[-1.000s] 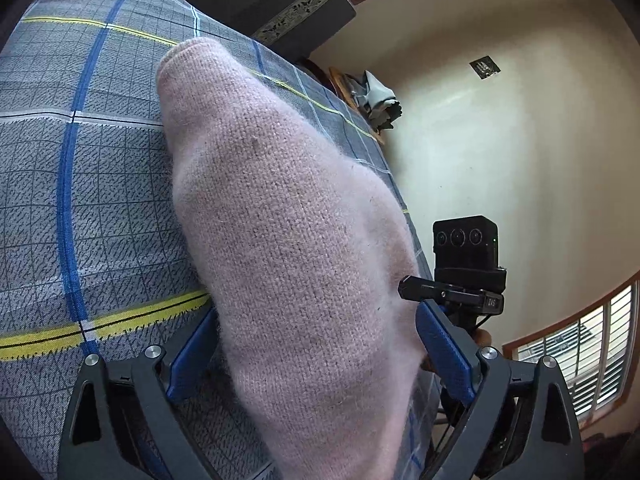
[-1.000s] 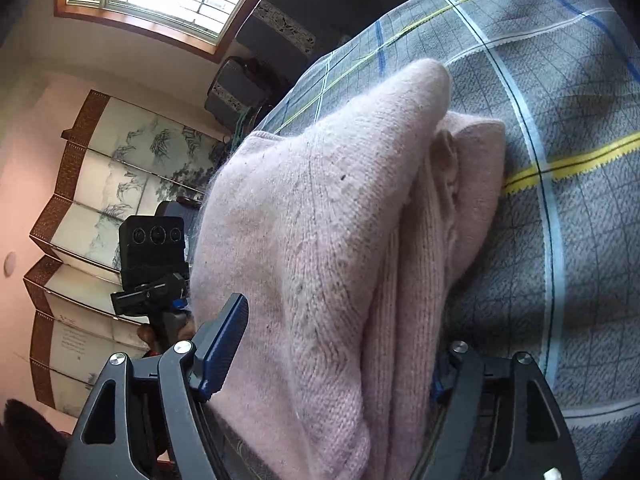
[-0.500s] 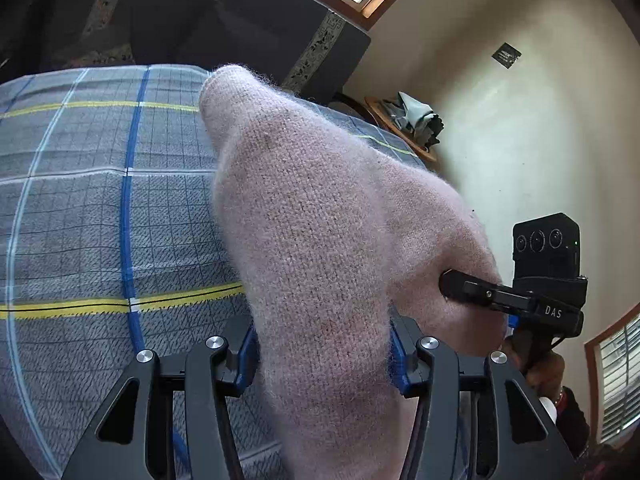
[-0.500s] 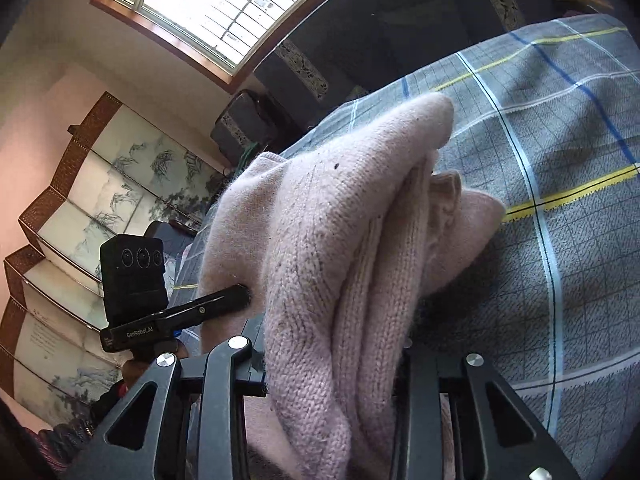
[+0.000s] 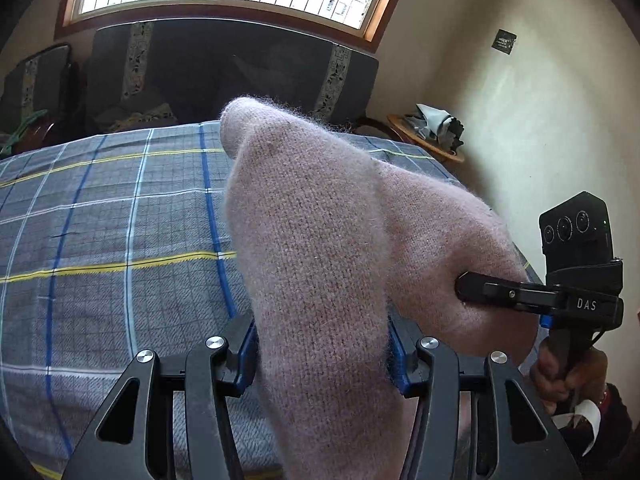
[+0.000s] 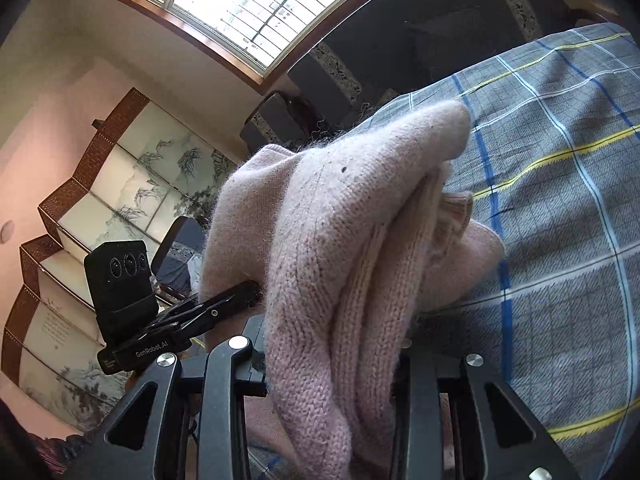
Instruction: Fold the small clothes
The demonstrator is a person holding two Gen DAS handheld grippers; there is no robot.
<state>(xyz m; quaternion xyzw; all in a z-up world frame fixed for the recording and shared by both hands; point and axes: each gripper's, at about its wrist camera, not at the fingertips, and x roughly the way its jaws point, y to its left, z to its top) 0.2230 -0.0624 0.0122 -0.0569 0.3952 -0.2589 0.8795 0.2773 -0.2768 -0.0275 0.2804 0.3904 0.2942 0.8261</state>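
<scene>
My left gripper (image 5: 322,344) pinches one end of the pink sweater (image 5: 320,248); my right gripper (image 6: 332,356) pinches the other, bunched end. The sweater hangs raised between them above the near edge of the plaid bed (image 5: 112,240). Its long axis runs gripper to gripper; a free fold points away toward the dark headboard (image 5: 224,68).

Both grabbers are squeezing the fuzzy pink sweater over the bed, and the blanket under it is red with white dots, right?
Nearly. The blanket is not red with white dots: it is grey plaid with blue, white and yellow lines, as the left wrist view shows. The rest holds: the left gripper and the right gripper both squeeze the fuzzy pink sweater above the bed.
</scene>
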